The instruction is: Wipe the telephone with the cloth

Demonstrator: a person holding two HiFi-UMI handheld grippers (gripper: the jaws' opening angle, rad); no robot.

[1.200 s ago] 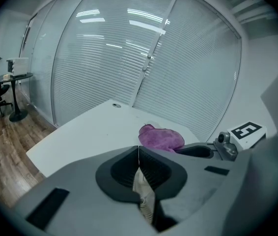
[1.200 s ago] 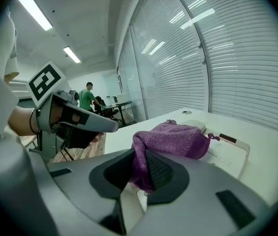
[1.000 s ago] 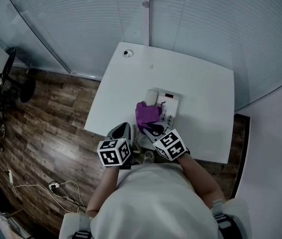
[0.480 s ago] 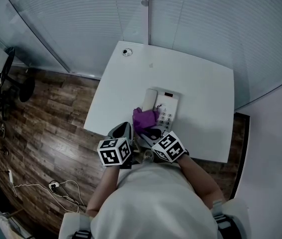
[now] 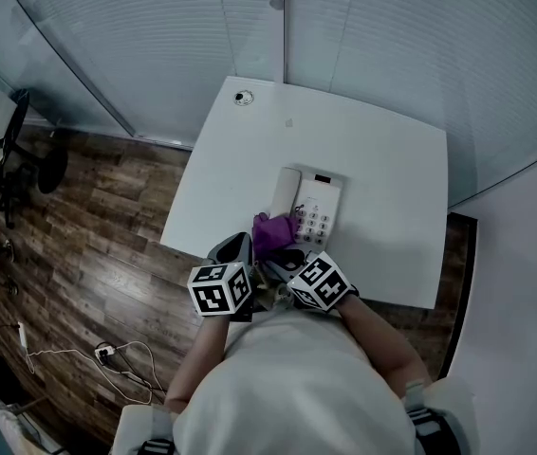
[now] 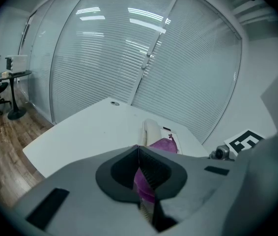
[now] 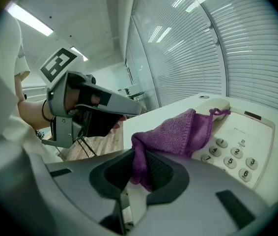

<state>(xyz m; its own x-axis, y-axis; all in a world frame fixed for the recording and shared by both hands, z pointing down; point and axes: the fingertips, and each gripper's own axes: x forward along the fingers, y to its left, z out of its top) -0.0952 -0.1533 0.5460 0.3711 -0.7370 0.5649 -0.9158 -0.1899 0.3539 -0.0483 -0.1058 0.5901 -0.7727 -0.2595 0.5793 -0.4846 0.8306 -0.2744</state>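
A white desk telephone (image 5: 320,204) lies on the white table (image 5: 373,145), handset on its left side. In the head view a purple cloth (image 5: 271,230) rests against the phone's near left corner. My right gripper (image 5: 286,252) is shut on it. In the right gripper view the cloth (image 7: 178,132) runs from the jaws of the right gripper (image 7: 138,167) up over the lower end of the handset, beside the keypad of the telephone (image 7: 239,149). My left gripper (image 5: 238,241) hovers at the table's near edge, left of the cloth. Its jaws (image 6: 138,149) are shut with nothing in them.
A round cable grommet (image 5: 243,98) sits at the table's far left corner. Glass walls with blinds (image 5: 363,36) close off the far side. Wooden floor (image 5: 98,245) lies to the left, with an office chair (image 5: 22,159) and loose cables (image 5: 107,354).
The right gripper has pulled the cloth down the phone toward the table's near edge, uncovering the handset and keypad. The left gripper has stayed where it was.
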